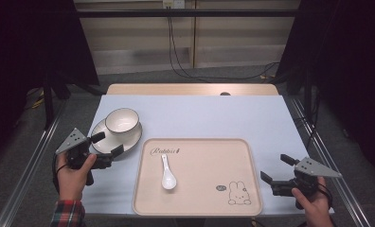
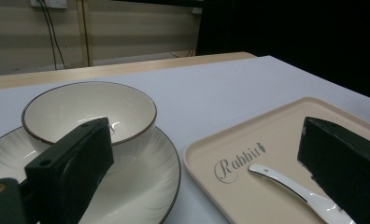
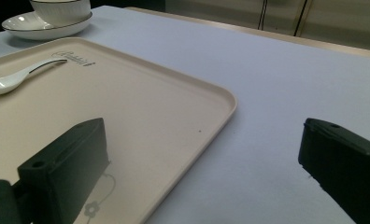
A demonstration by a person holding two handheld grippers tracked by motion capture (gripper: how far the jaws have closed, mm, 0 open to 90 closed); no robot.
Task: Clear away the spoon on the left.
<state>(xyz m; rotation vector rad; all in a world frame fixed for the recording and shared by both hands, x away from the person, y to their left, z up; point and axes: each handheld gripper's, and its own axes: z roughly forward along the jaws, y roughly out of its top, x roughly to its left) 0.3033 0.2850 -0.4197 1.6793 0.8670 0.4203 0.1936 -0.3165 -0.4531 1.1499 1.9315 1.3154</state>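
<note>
A: Entry, table state. Containers first?

B: Beige tray (image 1: 204, 189) sits on the white-covered table (image 1: 214, 113), near the person's edge. One thing lies in it: a white spoon (image 1: 167, 174), in the left half, handle toward the far side, bowl toward the person. It lies just below the "Rabbit" lettering printed on the tray floor. A rabbit drawing is printed in the near right corner.

A: And the crockery?

B: White bowl (image 1: 122, 120) with a dark rim stands upright on a white plate (image 1: 129, 141), off-centre toward the plate's far left. The plate is on the table just beside the tray's far left corner, apart from it by a narrow strip of cloth. From the left gripper view the bowl's (image 2: 89, 109) inside looks empty; the plate (image 2: 145, 186) carries nothing else that I can see.

A: Left gripper?

B: Left gripper (image 1: 106, 149) held in the left hand (image 1: 73, 172), jaws spread wide, nothing between them. It is at the plate's near left edge; one jaw lies over the plate rim, the other toward the gap before the tray. Contact with the plate: cannot tell.

A: Right gripper?

B: Right gripper (image 1: 276, 169) held in the right hand (image 1: 313, 203), jaws also spread, gripping nothing. It is at the tray's right edge: in the right gripper view one jaw stands over the tray (image 3: 174, 107) floor, the other over bare cloth.
</note>
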